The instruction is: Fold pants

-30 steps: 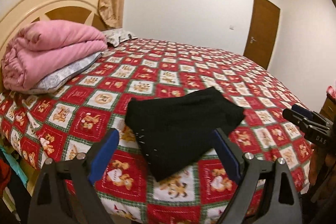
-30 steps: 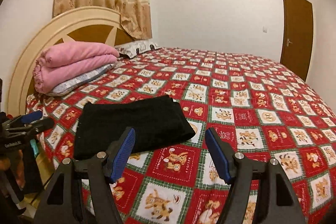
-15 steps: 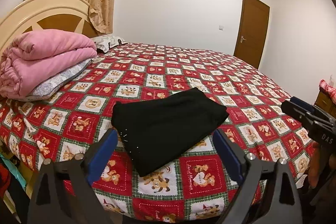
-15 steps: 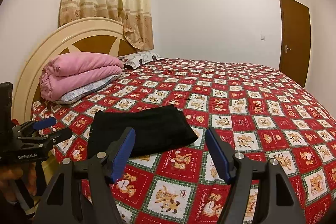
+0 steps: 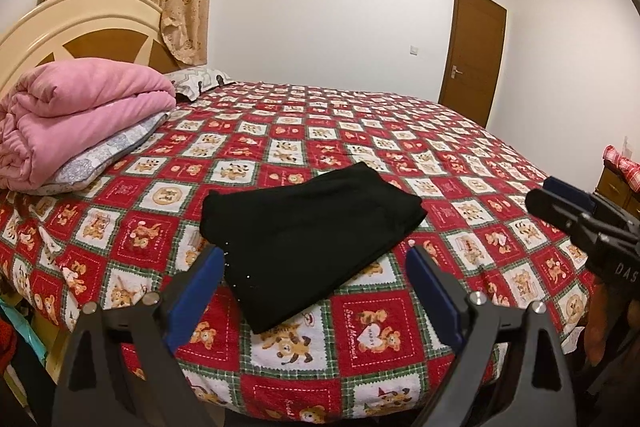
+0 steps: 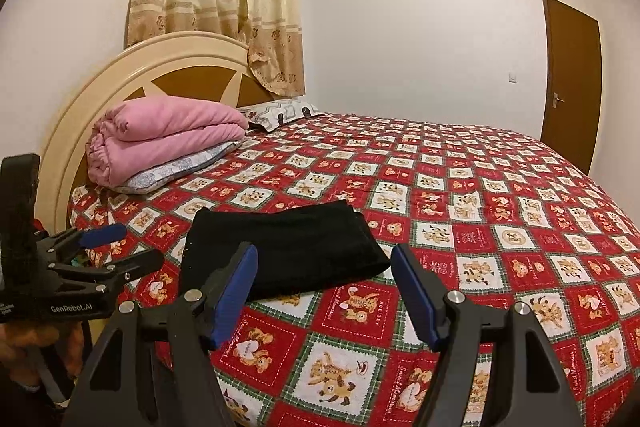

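On the red patchwork bedspread (image 5: 360, 339) lie black pants (image 5: 312, 239) — folded flat.

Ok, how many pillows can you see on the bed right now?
2. One grey patterned pillow lies under the folded pink blanket; another patterned pillow sits by the headboard beyond it. More may be hidden under the blanket.

The left gripper (image 5: 314, 277) and right gripper (image 6: 324, 273) are each showing black angular arms, ribbed blue finger pads and silver pivot screws (white lettering is marking the bodies: "GenRobot.AI" on the left, "DAS" readable on the right)
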A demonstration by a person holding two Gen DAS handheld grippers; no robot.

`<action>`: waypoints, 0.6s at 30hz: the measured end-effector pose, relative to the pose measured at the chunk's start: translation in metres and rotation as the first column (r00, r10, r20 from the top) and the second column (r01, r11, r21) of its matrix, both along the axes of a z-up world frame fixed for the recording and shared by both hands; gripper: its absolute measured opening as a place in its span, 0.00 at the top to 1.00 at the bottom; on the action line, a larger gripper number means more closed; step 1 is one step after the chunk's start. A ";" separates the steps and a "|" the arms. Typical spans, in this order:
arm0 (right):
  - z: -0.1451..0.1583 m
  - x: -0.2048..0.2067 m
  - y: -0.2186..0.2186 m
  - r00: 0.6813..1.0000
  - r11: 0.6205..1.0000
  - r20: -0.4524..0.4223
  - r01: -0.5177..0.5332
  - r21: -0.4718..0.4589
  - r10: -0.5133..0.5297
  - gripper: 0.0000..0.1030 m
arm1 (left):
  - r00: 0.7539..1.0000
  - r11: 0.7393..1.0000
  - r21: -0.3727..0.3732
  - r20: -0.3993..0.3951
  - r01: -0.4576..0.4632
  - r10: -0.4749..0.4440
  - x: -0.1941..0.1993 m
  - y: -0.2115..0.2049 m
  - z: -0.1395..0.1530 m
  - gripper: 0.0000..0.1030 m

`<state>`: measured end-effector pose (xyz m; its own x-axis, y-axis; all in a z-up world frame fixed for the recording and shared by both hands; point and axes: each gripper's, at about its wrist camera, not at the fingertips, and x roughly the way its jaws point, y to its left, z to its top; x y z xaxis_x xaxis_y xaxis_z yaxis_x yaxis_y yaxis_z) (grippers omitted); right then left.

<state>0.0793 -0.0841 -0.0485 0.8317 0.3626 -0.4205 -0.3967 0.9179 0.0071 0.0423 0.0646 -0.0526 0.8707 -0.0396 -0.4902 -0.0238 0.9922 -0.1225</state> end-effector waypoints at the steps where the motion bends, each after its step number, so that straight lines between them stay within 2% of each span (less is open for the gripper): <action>1: 0.000 0.000 -0.001 1.000 1.000 0.001 0.002 0.000 -0.002 0.32 | 1.000 1.000 0.001 -0.001 0.000 0.000 0.000 -0.001 0.000 0.08; 18: 0.001 -0.001 0.000 1.000 1.000 0.010 0.009 -0.006 -0.009 0.32 | 1.000 1.000 0.008 0.007 -0.003 0.003 -0.001 -0.002 0.001 0.08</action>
